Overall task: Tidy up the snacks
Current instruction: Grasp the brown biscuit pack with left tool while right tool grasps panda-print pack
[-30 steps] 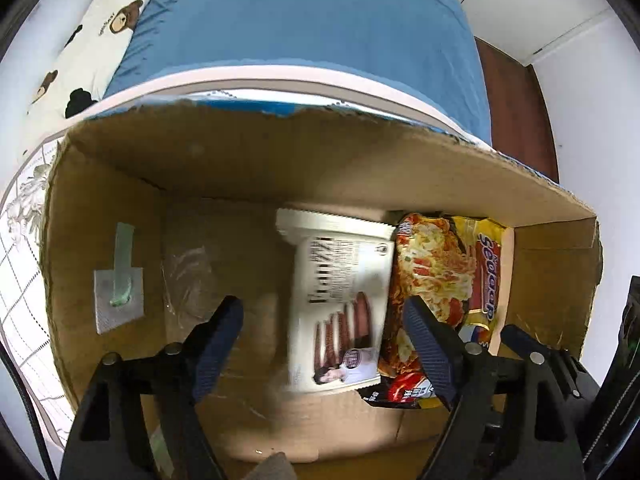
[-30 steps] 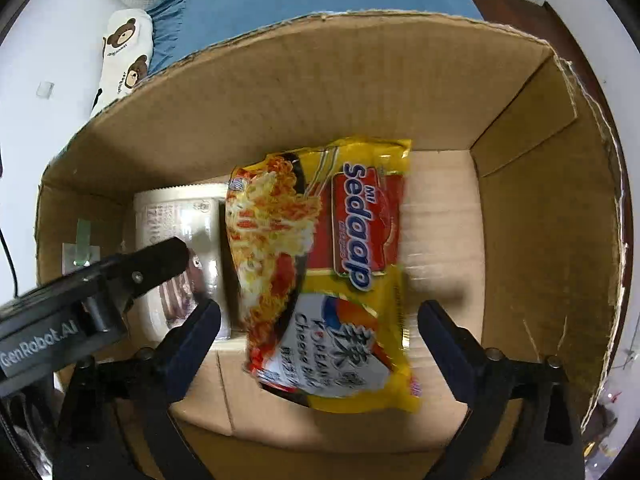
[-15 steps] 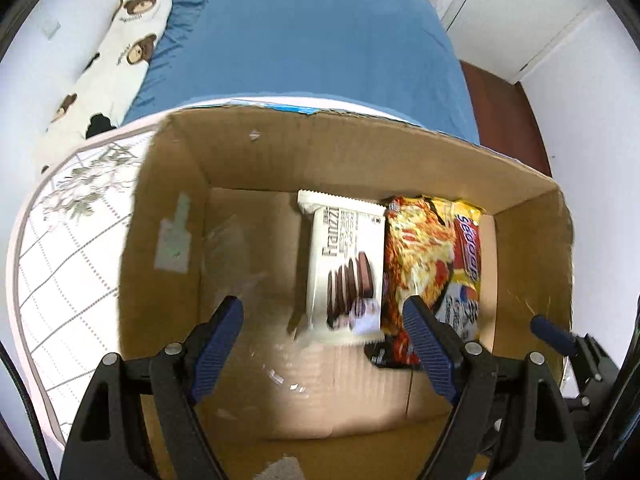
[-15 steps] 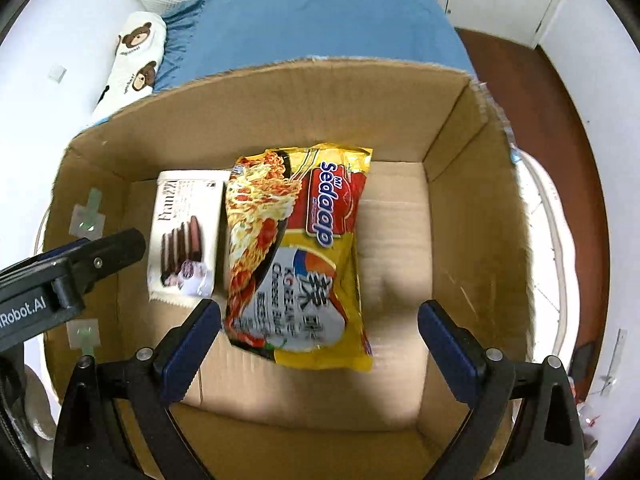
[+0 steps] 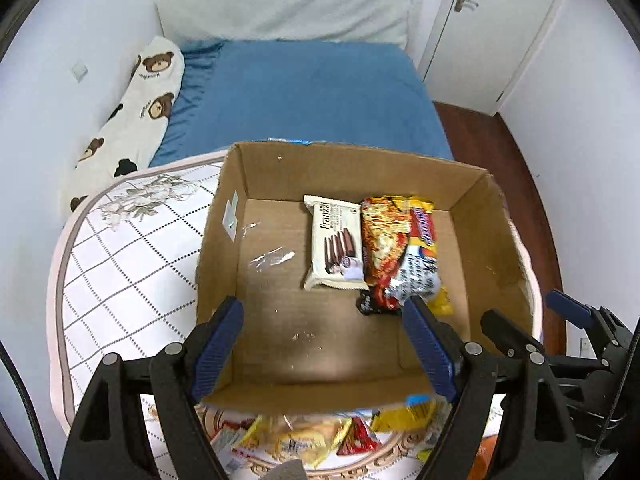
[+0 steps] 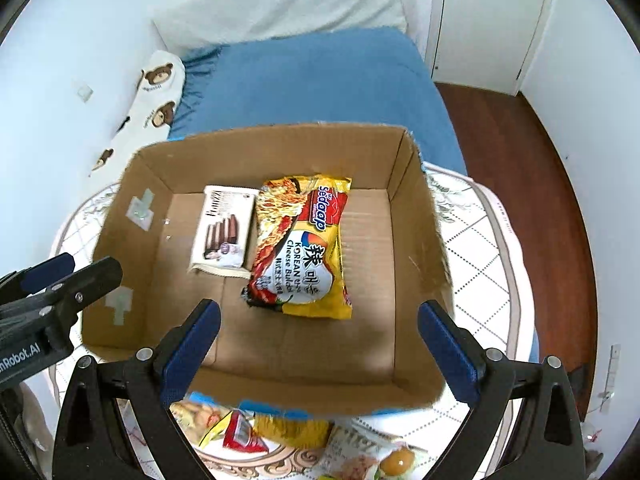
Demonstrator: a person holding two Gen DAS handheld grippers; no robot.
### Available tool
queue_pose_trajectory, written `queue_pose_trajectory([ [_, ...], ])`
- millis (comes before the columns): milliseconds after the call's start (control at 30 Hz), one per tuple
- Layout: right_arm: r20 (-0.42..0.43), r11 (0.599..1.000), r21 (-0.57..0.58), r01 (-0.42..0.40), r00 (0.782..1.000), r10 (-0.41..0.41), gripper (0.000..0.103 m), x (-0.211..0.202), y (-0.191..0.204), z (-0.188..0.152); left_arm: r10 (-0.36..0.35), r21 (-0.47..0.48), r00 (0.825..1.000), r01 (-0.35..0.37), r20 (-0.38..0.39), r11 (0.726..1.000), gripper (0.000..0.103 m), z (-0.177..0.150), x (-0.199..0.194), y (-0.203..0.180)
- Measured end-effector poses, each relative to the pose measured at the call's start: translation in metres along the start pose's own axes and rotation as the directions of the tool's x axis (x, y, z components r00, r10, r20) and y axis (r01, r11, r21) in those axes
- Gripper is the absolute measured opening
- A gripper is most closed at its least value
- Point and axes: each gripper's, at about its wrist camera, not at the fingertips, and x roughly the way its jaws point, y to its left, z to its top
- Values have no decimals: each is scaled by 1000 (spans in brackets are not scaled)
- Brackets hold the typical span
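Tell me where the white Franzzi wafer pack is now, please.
The Franzzi wafer pack lies flat on the floor of the cardboard box, left of centre in the right wrist view, its right edge against the yellow Sedaap noodle packet.

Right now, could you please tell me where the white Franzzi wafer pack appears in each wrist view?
Left wrist: the Franzzi wafer pack lies on the box floor, centre of the picture, just left of the noodle packet.
Right wrist: the pack lies left of centre, again left of the noodle packet.
Shared landmark: the cardboard box.
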Motion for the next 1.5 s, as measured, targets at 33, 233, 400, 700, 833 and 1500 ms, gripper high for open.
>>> queue_pose_trajectory([
  [33, 12, 1000, -1, -1, 1000, 1, 101, -8, 1, -4, 1, 3, 1000, -1, 12, 1000, 81, -4, -7, -1],
  [233, 64, 1000, -2, -23, 998, 23, 101, -48, 4, -30, -2, 4, 998, 2, 61, 1000, 81, -30, -43, -2],
  [400, 76, 999, 10, -44, 996, 43, 101, -67, 5, -58, -10, -6, 997, 10, 73, 1000, 81, -57, -63, 0],
  [700, -125, 996, 50, -75, 989, 81, 101, -55, -10, -162, 33, 21, 995, -31, -90, 999, 81, -162, -43, 9],
  [833, -289, 996, 62, -61, 954, 76, 101, -27, -19, -235, 44, 44, 966, -34, -256, 998, 81, -229, -7, 16],
  [1500, -527, 983, 185, 5, 844, 95, 93, 53, -44, -351, 76, 32, 831, -70, -552, 997, 70, -321, 107, 34],
])
